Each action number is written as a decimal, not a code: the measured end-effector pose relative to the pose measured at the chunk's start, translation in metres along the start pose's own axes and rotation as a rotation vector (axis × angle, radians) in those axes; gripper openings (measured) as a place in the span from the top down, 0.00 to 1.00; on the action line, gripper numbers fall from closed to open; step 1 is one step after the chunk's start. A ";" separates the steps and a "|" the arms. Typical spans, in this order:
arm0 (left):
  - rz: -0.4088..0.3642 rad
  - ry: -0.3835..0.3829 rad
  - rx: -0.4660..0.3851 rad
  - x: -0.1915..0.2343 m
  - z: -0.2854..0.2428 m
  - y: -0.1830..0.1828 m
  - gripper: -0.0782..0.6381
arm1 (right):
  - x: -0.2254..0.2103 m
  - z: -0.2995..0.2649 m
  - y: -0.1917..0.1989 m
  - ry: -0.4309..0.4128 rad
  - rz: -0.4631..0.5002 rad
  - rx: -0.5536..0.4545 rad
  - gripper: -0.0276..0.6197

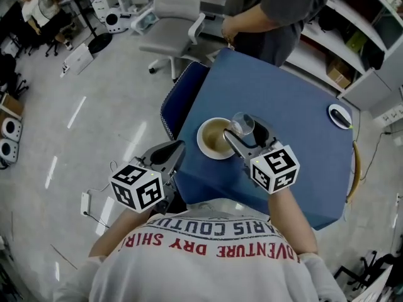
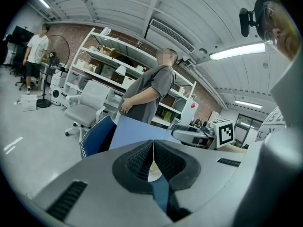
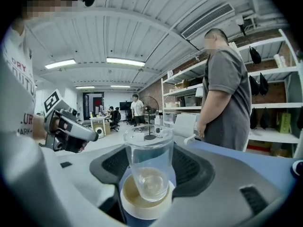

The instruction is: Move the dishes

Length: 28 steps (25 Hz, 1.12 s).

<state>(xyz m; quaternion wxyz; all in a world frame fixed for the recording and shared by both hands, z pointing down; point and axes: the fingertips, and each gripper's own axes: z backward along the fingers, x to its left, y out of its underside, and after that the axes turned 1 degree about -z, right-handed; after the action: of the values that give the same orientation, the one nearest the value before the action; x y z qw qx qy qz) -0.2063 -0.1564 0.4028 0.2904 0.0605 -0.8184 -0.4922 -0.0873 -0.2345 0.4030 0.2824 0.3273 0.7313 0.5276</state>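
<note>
Right gripper (image 1: pixel 244 136) jaws clamped on clear glass (image 3: pixel 147 167) over bowl (image 1: pixel 211 138), covering its right rim. Left gripper (image 2: pixel 153 156) jaws together, off worktop's (image 1: pixel 296 112) left edge; worktop bare rightward.

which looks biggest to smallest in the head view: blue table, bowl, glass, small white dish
1. blue table
2. bowl
3. glass and small white dish look alike; glass is nearer the camera, so unranked

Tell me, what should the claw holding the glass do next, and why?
Probably carry the glass sideways onto the bare blue table and lower it there. The right claw is clamped on the glass, which seems to hang just over the bowl; open tabletop lies beside it.
</note>
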 end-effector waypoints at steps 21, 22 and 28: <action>-0.048 0.145 0.066 -0.077 -0.066 0.011 0.85 | -0.110 0.128 0.060 0.308 -0.093 0.052 0.52; -0.048 0.150 0.072 -0.079 -0.070 0.012 0.85 | -0.113 0.132 0.067 0.319 -0.101 0.059 0.52; -0.053 0.168 0.098 -0.088 -0.086 0.021 0.85 | -0.126 0.148 0.106 0.354 -0.138 0.094 0.52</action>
<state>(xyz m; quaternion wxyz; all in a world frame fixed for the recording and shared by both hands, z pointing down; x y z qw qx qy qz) -0.0842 -0.1785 0.4134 0.3413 0.1373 -0.8124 -0.4525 0.1230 -0.2217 0.4711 0.1693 0.1911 0.8141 0.5217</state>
